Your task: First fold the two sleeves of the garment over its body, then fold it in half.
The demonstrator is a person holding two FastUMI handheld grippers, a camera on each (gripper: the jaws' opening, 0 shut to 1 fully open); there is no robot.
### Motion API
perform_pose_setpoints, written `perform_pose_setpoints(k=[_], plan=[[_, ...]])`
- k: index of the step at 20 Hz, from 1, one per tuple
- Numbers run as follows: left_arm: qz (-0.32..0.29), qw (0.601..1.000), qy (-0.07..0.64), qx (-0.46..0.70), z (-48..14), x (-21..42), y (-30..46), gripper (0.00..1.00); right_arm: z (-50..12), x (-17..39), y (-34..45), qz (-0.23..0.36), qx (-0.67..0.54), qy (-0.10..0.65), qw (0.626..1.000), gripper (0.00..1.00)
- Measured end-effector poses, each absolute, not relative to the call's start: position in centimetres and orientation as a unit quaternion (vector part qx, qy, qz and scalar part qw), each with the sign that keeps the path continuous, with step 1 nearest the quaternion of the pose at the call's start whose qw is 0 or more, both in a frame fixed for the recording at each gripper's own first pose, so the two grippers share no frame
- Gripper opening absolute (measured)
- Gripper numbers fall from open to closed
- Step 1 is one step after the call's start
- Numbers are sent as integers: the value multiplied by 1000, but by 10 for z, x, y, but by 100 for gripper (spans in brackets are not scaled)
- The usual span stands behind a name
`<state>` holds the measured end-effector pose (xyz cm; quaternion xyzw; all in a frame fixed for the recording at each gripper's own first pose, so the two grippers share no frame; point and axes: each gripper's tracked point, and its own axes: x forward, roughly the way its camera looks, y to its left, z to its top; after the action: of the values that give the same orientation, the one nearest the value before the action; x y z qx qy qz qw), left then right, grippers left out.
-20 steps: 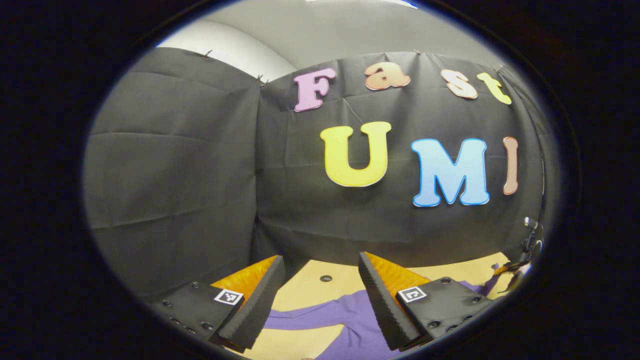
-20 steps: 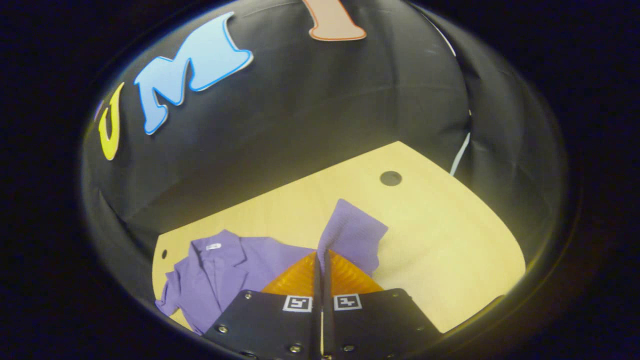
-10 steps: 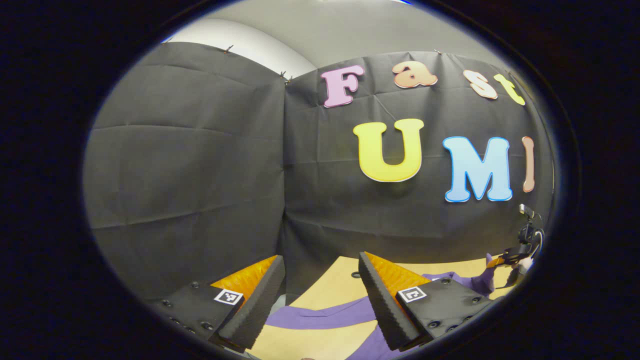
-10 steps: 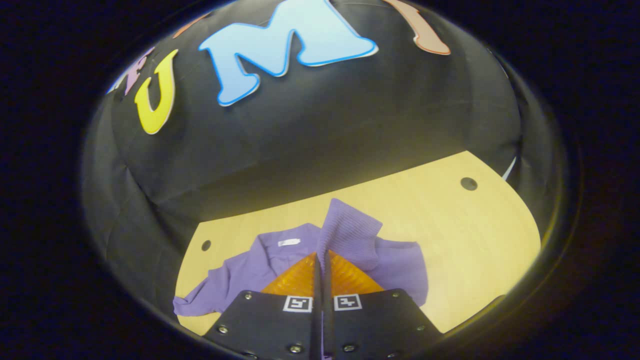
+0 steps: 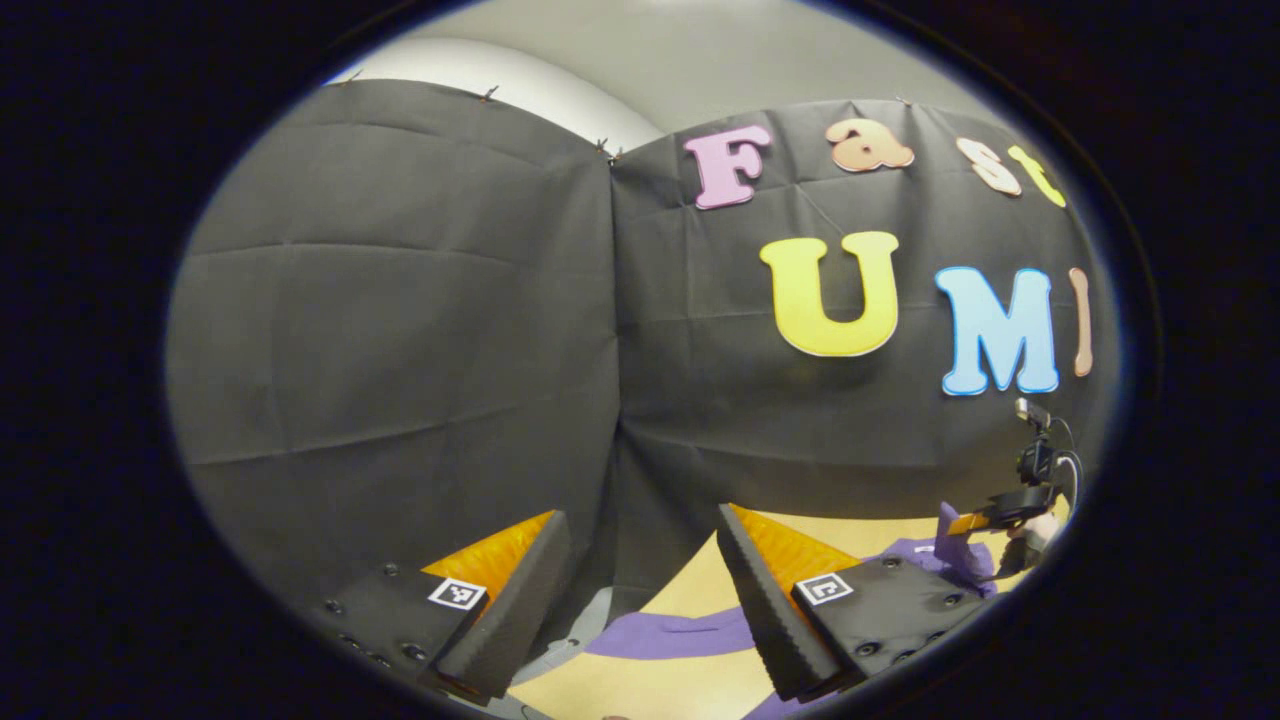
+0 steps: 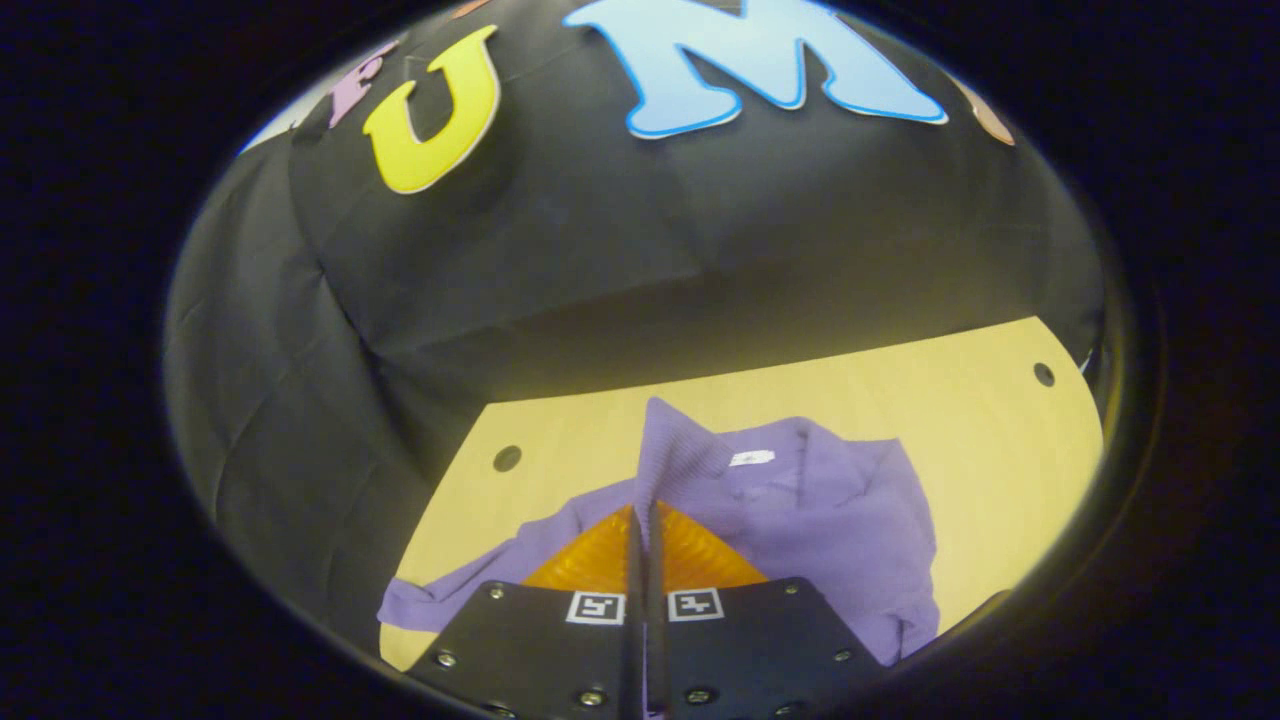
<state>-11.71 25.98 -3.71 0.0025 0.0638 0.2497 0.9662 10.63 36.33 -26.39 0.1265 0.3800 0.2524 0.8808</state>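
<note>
A purple garment (image 6: 840, 520) with a collar and a white neck label lies on the light wooden table (image 6: 900, 390). My right gripper (image 6: 642, 510) is shut on the cuff of one sleeve (image 6: 680, 455), held up above the garment's body. The other sleeve (image 6: 470, 590) stretches flat toward the table's left edge. In the left gripper view my left gripper (image 5: 640, 565) is open and empty above that flat sleeve (image 5: 670, 635), near the table's edge. Farther off at right, the right gripper (image 5: 975, 522) shows with the purple cuff (image 5: 950, 545) in it.
Black cloth walls close the booth at the back and left. The table has small round holes (image 6: 507, 458) near its corners. A bare strip of tabletop (image 5: 640, 690) lies below the flat sleeve.
My right gripper has carried the sleeve cuff leftward from beside the garment to over its body. The left gripper has swung left toward the table edge, staying open.
</note>
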Motion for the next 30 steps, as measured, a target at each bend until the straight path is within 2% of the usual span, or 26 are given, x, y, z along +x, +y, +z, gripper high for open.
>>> perform_pose_setpoints(k=[8, 11, 19, 30], plan=[[273, 959, 75, 4, -47, -144, 291, 97, -274, 62, 433, 305, 100, 399, 859, 0], [271, 960, 75, -2, -51, -145, 295, 97, -272, 52, 447, 318, 88, 392, 859, 27], [251, 963, 94, -28, -95, -133, 298, 97, -256, 36, 447, 334, 81, 385, 857, 27], [206, 964, 162, -49, -215, -79, 310, 94, -228, 20, 408, 329, 82, 359, 869, 27]])
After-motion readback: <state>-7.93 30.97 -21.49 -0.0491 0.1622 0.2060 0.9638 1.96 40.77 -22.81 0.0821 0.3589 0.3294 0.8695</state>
